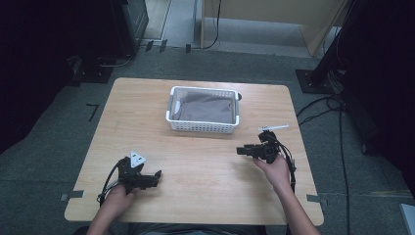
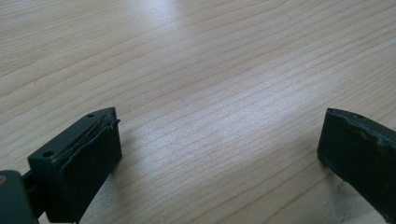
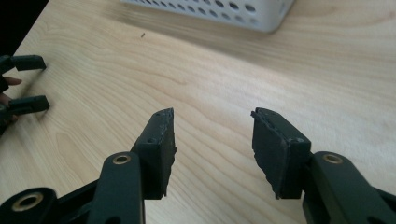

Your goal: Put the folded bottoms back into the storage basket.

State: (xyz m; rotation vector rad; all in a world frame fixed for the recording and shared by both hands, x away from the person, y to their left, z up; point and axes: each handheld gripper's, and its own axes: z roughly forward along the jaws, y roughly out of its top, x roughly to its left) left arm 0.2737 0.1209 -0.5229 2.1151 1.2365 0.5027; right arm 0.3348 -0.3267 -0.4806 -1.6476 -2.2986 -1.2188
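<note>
High view looks down on the table; both gripper views skim its wood closely

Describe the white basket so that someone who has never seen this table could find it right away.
Start at the light wooden table and look to the middle of its far edge. There stands the white basket, rectangular with perforated walls, holding a folded grey-brown cloth. It is the one container there, well beyond both black grippers.

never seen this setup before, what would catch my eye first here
The white perforated basket at the far middle of the wooden table stands out, with a dark folded cloth lying inside it. Nearer the person, the left gripper and the right gripper sit over bare wood, jaws apart and holding nothing.
</note>
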